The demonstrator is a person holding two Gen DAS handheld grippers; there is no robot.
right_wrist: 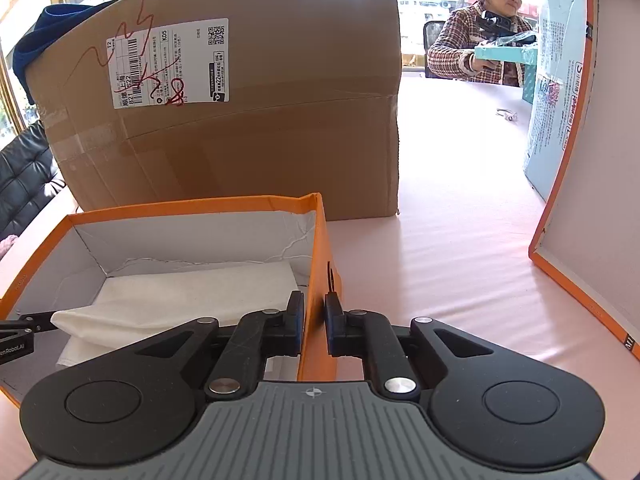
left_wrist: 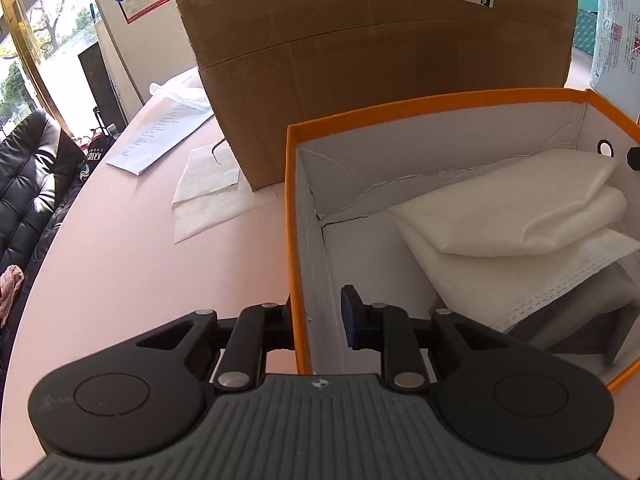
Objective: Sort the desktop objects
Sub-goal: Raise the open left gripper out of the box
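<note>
An open orange shoe box (left_wrist: 420,100) with a white inside stands on the pink table. Folded white fabric bags (left_wrist: 520,224) lie in it. My left gripper (left_wrist: 318,314) straddles the box's left wall: one finger is inside, the other is outside and mostly hidden, and the jaws are shut on the wall. In the right wrist view my right gripper (right_wrist: 314,320) is shut on the right wall of the same orange box (right_wrist: 316,248), one pad on each side. The white bags (right_wrist: 192,296) show inside. A bit of the left gripper's black frame (right_wrist: 20,332) appears at the left edge.
A large brown cardboard box (right_wrist: 248,128) stands right behind the orange box. The orange lid (right_wrist: 580,200) leans upright at the right, beside a light blue package (right_wrist: 556,92). Papers (left_wrist: 208,184) lie at the left, near a black sofa (left_wrist: 28,184). A person (right_wrist: 480,40) sits across the table.
</note>
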